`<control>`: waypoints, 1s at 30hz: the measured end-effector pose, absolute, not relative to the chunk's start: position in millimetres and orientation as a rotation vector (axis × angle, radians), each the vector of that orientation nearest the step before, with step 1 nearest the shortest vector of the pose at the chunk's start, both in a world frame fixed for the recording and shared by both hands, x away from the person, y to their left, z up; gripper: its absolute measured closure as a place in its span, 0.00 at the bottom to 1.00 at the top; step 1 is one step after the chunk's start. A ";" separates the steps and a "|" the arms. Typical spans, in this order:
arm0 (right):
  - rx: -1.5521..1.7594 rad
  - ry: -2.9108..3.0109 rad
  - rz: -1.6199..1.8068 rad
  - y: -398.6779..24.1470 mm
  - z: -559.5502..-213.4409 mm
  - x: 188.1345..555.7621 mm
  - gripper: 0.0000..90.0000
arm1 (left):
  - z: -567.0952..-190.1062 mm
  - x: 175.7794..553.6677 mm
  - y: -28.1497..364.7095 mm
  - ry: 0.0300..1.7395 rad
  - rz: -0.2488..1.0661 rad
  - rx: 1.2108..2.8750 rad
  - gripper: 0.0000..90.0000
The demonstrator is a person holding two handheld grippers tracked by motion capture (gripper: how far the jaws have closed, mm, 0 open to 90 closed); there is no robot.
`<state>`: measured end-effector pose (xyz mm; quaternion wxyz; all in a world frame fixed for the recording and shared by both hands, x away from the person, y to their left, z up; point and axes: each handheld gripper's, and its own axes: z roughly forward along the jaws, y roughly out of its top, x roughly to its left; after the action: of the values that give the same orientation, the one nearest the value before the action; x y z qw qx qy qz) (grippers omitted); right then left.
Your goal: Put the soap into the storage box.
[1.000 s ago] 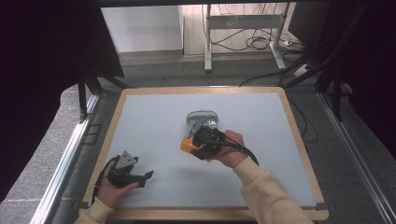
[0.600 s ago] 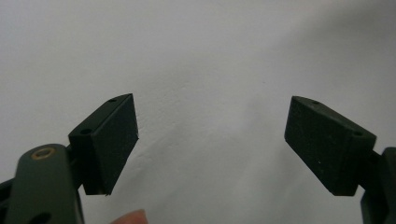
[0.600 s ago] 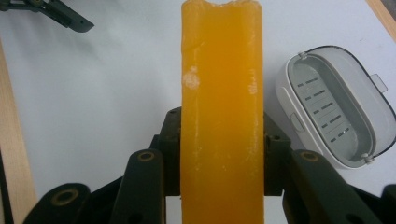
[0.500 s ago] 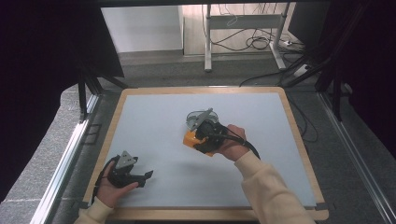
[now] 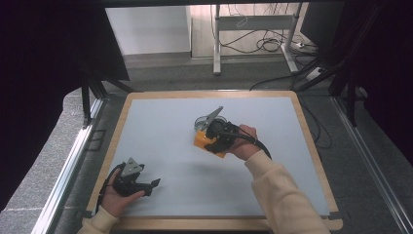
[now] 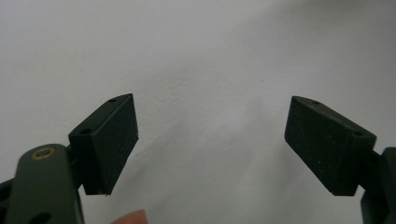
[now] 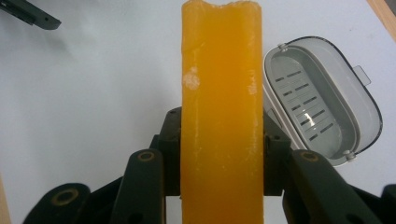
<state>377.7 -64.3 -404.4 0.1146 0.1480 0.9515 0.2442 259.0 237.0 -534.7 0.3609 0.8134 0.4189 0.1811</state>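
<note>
My right gripper [image 5: 210,138] is shut on an orange soap bar [image 5: 206,143] near the middle of the table. In the right gripper view the bar [image 7: 222,93] stands lengthwise between the jaws, which clamp its lower sides. An open grey soap box [image 5: 209,118] lies just beyond the bar, and its slotted inner tray [image 7: 322,107] is to the right of the bar. My left gripper [image 5: 152,184] rests at the near left of the table. It is open [image 6: 210,135], with nothing between its jaws.
The work surface is a pale blue mat [image 5: 160,141] with a wooden border [image 5: 311,146]. Metal rails [image 5: 73,161] run along both sides of the table. Beyond the far edge are a desk frame and cables [image 5: 268,44] on the floor.
My right hand has shifted slightly up and away with the orange bar, closer to the soap box. The left gripper has stayed where it was.
</note>
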 end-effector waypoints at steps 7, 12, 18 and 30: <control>0.411 2.800 0.708 -63.2 -403.8 387.0 0.68 | -535.1 258.9 236.4 1.077 0.461 2.095 0.20; 0.395 2.810 0.707 -63.4 -403.9 394.2 0.68 | -535.1 259.0 236.5 1.079 0.459 2.095 0.20; 0.400 2.818 0.701 -65.6 -405.6 402.8 0.68 | -535.1 259.0 236.7 1.078 0.460 2.097 0.20; 0.391 2.843 0.677 -69.5 -408.6 424.8 0.68 | -535.4 259.2 236.5 1.075 0.458 2.099 0.20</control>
<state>424.8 -69.5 -408.6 0.0967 0.1319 0.9597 0.2285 259.2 236.5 -535.4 0.3613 0.8146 0.4175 0.1777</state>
